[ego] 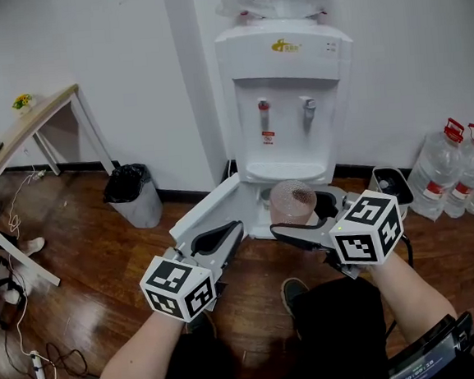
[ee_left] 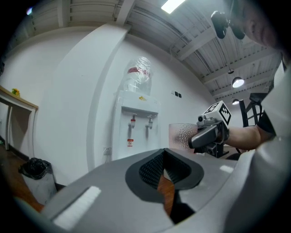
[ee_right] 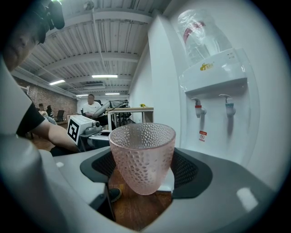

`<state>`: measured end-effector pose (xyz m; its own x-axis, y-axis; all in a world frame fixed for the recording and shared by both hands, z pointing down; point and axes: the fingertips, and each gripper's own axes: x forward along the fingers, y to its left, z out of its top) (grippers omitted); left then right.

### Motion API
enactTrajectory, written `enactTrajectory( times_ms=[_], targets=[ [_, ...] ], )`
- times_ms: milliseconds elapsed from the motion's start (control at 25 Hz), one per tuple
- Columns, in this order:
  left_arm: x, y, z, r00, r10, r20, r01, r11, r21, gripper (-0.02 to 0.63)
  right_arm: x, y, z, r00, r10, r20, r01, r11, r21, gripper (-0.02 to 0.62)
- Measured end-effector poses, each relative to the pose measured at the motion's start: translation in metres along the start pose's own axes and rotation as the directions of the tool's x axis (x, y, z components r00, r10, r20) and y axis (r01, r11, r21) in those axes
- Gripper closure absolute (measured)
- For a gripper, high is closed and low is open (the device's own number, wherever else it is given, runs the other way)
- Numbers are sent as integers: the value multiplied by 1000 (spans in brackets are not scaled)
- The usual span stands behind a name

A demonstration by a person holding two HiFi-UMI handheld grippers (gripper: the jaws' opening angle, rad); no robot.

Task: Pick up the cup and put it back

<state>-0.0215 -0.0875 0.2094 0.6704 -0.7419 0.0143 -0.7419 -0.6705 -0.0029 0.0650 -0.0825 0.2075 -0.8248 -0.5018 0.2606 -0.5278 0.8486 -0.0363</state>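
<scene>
Jaws of right gripper [ego: 301, 220] clamp cup [ego: 292, 200] before dispenser [ego: 287, 98].

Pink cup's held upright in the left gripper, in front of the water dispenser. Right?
No: the right gripper holds the pink cup, upright, in front of the water dispenser. The right gripper view shows the cup clamped between its jaws; the left gripper has nothing between its open jaws.
</scene>
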Motion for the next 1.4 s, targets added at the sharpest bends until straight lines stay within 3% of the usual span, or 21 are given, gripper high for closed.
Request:
enactTrajectory(
  times_ms=[240, 480, 640, 880, 1040, 1400],
  targets=[
    [1, 4, -4, 1000, 5, 1, -5, 1000, -11, 394, 5, -12, -7, 1000, 0, -12, 0, 1000, 6, 225],
    [15, 3, -25, 999, -24, -46, 26, 999, 34, 393, 22, -49, -55, 998, -25, -54, 28, 998, 53, 225],
    [30, 7, -78, 984, -25, -176, 34, 998, 49, 393, 40, -71, -100, 997, -40, -72, 45, 996, 81, 225],
    [55, 22, -165, 937, -53, -344, 56, 998, -3, 393, 66, -108, -170, 989, -97, -109, 109, 987, 116, 225],
    [75, 34, -209, 923, -48, -383, 51, 999, -2, 393, 84, -123, -215, 984, -120, -131, 137, 982, 129, 225],
    [114, 56, -286, 922, 84, -378, -100, 995, -24, 393, 104, -160, -274, 964, -224, -141, 243, 960, 140, 225]
  ],
)
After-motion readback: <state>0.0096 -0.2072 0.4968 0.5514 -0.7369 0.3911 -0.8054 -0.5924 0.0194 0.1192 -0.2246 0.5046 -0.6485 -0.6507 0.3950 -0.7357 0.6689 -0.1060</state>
